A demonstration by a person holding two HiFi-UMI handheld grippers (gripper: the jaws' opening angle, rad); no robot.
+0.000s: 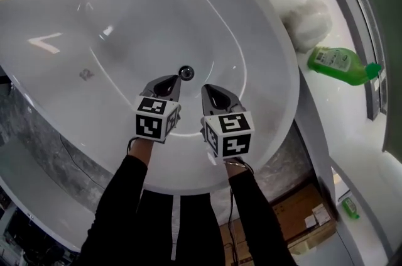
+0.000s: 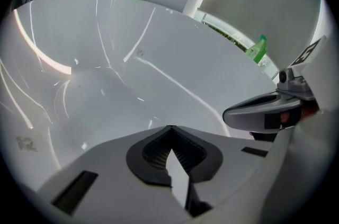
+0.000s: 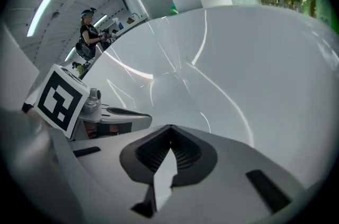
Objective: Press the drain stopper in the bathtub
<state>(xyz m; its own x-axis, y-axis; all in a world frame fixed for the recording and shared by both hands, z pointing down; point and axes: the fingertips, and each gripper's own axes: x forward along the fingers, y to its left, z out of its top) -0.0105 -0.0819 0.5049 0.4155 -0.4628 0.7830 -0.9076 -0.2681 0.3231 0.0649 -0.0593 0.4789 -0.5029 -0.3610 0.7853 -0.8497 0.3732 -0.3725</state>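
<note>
The round chrome drain stopper [image 1: 186,73] sits at the bottom of the white bathtub [image 1: 125,19]. In the head view my left gripper [image 1: 171,83] hangs inside the tub, its tip just short of the stopper on the near left side. My right gripper [image 1: 211,93] hovers beside it, a little to the right of the stopper. Both are shut with nothing between the jaws. The left gripper [image 2: 169,133] in its own view faces bare tub wall, with the right gripper [image 2: 265,112] at the side. The right gripper [image 3: 169,133] in its own view likewise sees only tub wall; the stopper is hidden in both.
A green bottle [image 1: 339,65] and a white bundled cloth [image 1: 309,22] lie on the ledge right of the tub. Cardboard boxes [image 1: 301,214] and a small green bottle [image 1: 349,207] stand on the floor lower right. A person [image 3: 87,37] stands far off.
</note>
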